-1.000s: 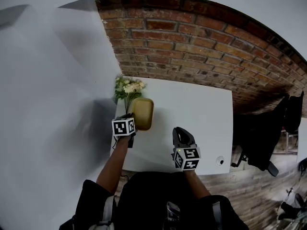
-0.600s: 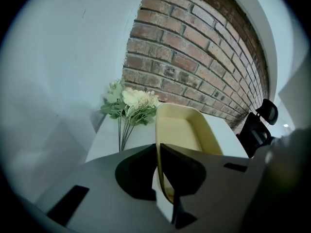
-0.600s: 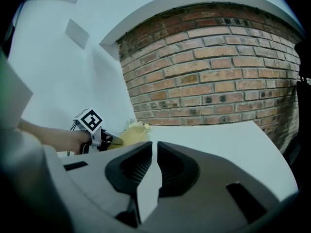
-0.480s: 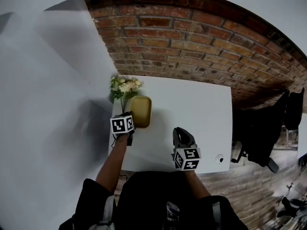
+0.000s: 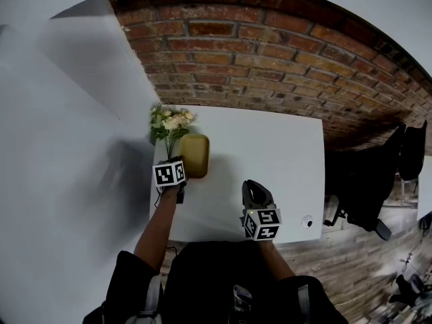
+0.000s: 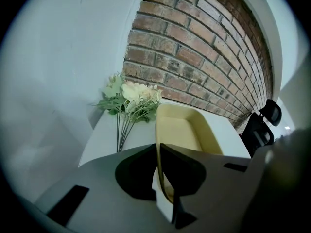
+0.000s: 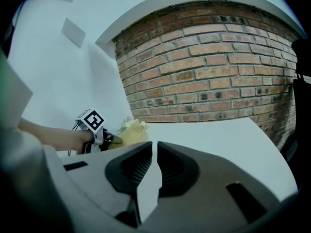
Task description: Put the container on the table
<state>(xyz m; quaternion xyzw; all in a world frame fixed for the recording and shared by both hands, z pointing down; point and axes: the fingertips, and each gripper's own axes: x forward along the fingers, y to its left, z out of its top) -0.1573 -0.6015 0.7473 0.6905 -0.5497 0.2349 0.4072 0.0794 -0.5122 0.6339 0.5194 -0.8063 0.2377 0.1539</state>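
Observation:
A yellow oblong container [image 5: 194, 155] is over the left side of the white table [image 5: 270, 147], beside a bunch of pale flowers [image 5: 169, 121]. My left gripper [image 5: 183, 174] is shut on the container's near rim. In the left gripper view the rim [image 6: 159, 144] runs between the jaws of the left gripper [image 6: 159, 152], and the container [image 6: 184, 130] stretches away toward the brick wall. I cannot tell whether its base rests on the table. My right gripper [image 5: 253, 189] hovers over the table's near edge, shut and empty. From the right gripper [image 7: 154, 147], the container [image 7: 130, 132] shows at the left.
A brick wall [image 5: 270, 59] backs the table and a white wall [image 5: 67, 147] runs along its left side. A black office chair [image 5: 378, 181] stands to the right. A small round fitting [image 5: 308, 223] sits at the table's near right corner.
The head view has drifted a little. The left gripper keeps its hold on the container beside the flowers. The right gripper has hardly moved.

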